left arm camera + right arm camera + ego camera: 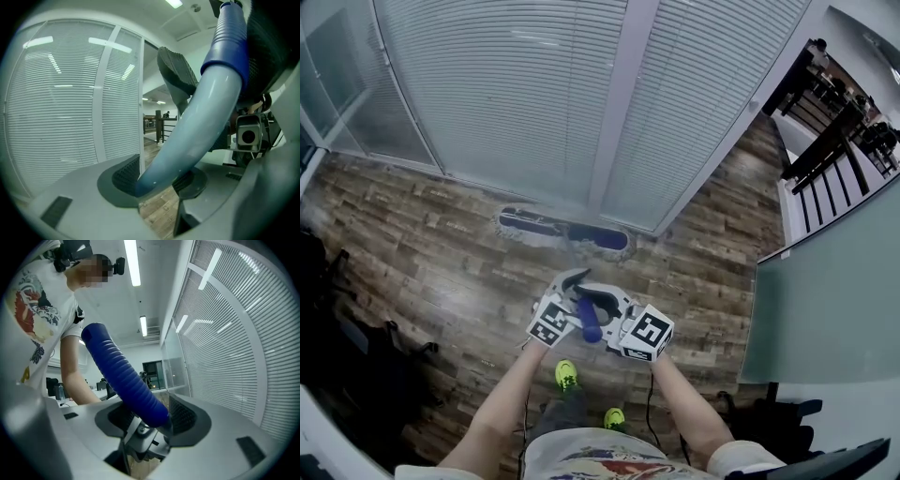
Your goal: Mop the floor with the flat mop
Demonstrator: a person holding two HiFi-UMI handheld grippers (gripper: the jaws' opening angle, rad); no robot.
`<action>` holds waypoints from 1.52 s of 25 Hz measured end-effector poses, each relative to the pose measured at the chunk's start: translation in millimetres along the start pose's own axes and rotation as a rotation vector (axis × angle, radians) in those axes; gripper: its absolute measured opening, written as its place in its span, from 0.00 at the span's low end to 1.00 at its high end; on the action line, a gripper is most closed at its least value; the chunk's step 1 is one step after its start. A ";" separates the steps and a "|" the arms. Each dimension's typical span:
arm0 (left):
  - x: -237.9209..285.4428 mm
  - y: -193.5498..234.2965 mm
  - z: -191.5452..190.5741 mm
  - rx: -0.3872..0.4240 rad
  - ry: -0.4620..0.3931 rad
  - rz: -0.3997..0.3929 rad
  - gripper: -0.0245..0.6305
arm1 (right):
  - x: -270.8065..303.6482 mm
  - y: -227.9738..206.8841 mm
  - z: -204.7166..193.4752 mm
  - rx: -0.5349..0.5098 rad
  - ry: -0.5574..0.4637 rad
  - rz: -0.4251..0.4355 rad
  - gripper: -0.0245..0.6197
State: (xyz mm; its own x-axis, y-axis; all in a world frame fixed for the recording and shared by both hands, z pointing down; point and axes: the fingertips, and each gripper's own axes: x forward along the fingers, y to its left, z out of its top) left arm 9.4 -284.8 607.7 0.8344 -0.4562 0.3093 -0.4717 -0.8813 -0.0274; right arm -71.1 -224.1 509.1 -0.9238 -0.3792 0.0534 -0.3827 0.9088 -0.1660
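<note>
Blue flat mop (567, 232), white-fringed; left gripper (157, 178) and right gripper (150, 420) both clamp its handle (589, 321).

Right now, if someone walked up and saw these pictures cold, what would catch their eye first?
The blue mop head lies on the wood floor, right at the foot of the glass wall with its closed blinds. Near the middle of the head view, the left gripper and right gripper both clamp the mop handle, the right one on its dark blue ribbed grip. Just below them, the person's neon-green shoes stand out.
</note>
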 end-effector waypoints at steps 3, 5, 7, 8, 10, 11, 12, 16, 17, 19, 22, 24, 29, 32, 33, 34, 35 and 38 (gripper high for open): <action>-13.0 -22.1 -2.3 0.000 -0.004 0.015 0.27 | -9.8 25.2 -3.3 -0.010 0.010 0.015 0.36; -22.9 -44.6 -4.3 0.001 -0.001 0.021 0.27 | -20.9 47.7 -6.8 -0.014 0.016 0.031 0.36; -31.9 -73.4 -5.6 0.006 0.004 0.020 0.27 | -37.3 73.0 -10.3 -0.019 0.015 0.042 0.36; -36.3 -89.9 -6.5 0.008 0.009 0.018 0.27 | -47.2 86.6 -12.1 -0.018 0.012 0.046 0.36; -45.5 -125.0 -7.9 0.010 0.021 0.019 0.27 | -69.0 115.3 -15.7 -0.014 0.009 0.058 0.36; -50.3 -142.8 -8.0 0.011 0.028 0.021 0.27 | -80.5 130.0 -17.4 -0.011 0.008 0.065 0.36; -55.4 -161.2 -7.8 0.012 0.034 0.023 0.27 | -92.4 145.2 -19.2 -0.008 0.004 0.072 0.36; -83.3 -238.9 -10.5 -0.012 0.041 0.050 0.27 | -138.8 215.5 -29.3 0.042 -0.041 0.110 0.37; -92.1 -259.4 -11.8 -0.023 0.040 0.061 0.27 | -149.7 235.6 -31.1 0.049 -0.046 0.126 0.37; -109.6 -301.4 -13.7 -0.040 0.040 0.083 0.27 | -172.7 276.2 -34.3 0.046 -0.054 0.161 0.38; -130.5 -361.5 -13.6 -0.054 0.049 0.106 0.27 | -208.4 330.2 -38.7 0.039 -0.049 0.206 0.38; -142.8 -396.9 -12.6 -0.060 0.061 0.118 0.27 | -230.1 361.5 -40.9 0.037 -0.041 0.237 0.38; -162.9 -446.5 -9.2 -0.084 0.072 0.162 0.27 | -261.7 409.5 -36.9 0.007 -0.066 0.320 0.38; -164.7 -449.6 -13.0 -0.089 0.076 0.177 0.27 | -263.7 414.4 -39.8 0.018 -0.066 0.354 0.38; -164.6 -446.7 -12.5 -0.096 0.071 0.182 0.27 | -261.9 412.9 -38.8 0.022 -0.070 0.360 0.38; -164.3 -441.9 -10.6 -0.106 0.063 0.189 0.27 | -259.4 409.7 -36.8 0.030 -0.074 0.361 0.38; -163.7 -435.6 -7.8 -0.118 0.054 0.196 0.27 | -256.4 405.3 -34.2 0.038 -0.079 0.360 0.38; -161.7 -418.2 -0.2 -0.147 0.031 0.203 0.27 | -246.3 392.9 -21.4 0.022 -0.123 0.370 0.38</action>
State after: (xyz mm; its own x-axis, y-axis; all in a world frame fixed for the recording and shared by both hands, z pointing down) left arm 71.7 157.6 569.4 0.7099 -0.6163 0.3409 -0.6672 -0.7435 0.0455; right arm 5.8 230.1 451.8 -0.9902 -0.0455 -0.1319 -0.0222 0.9847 -0.1727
